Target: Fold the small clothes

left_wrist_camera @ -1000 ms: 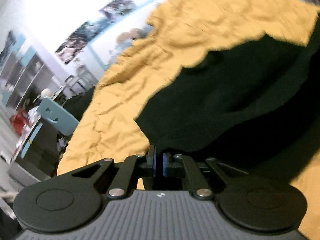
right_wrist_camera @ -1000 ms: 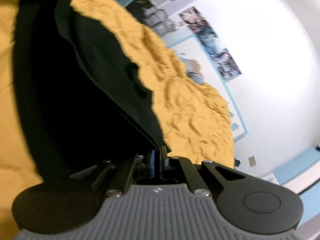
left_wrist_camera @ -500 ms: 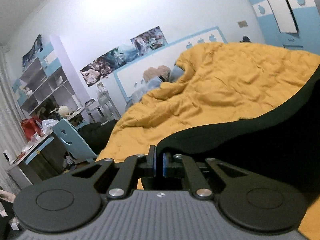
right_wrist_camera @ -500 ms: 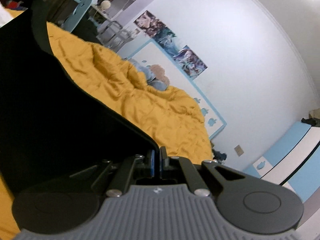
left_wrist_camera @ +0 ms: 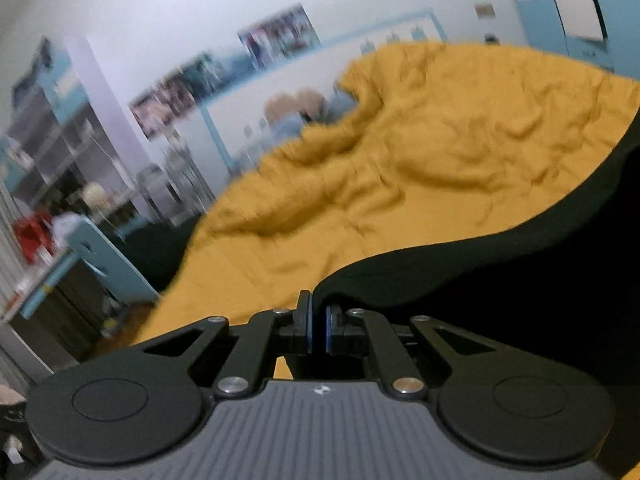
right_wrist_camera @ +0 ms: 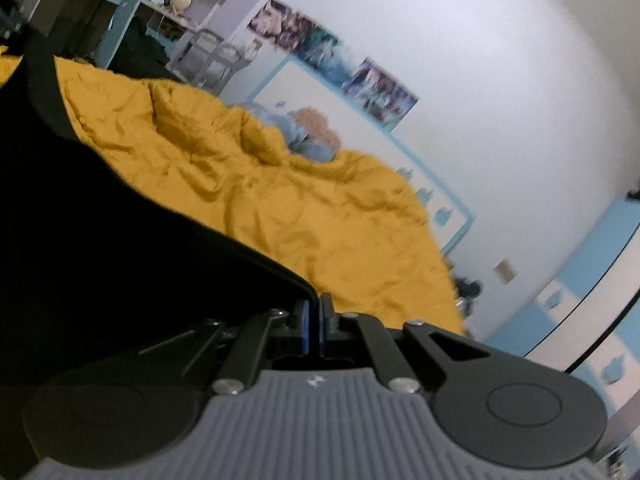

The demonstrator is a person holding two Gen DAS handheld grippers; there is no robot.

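While lifted clear of the yellow quilt (left_wrist_camera: 440, 168), stretched as a dark sheet between the two claws: black garment (left_wrist_camera: 500, 280), one corner pinched in the left gripper (left_wrist_camera: 318, 330), the opposite corner pinched in the right gripper (right_wrist_camera: 314, 330), both sets of jaws closed down tight on the cloth. From the left claw, running off rightward; from the right claw, running off leftward, so long axis strung from hand to hand, top hem sagging in a shallow curve, neither hand nearer than the other. Below and beyond, only the rumpled bedding as a place to lay it. Farther off, soft toys (right_wrist_camera: 316, 128) by the headboard, posters (right_wrist_camera: 332, 68) on the wall, a blue chair (left_wrist_camera: 108, 264) and cluttered shelves beside the bed, all well apart. Nothing judged to stand in the way of lowering and doubling the cloth over
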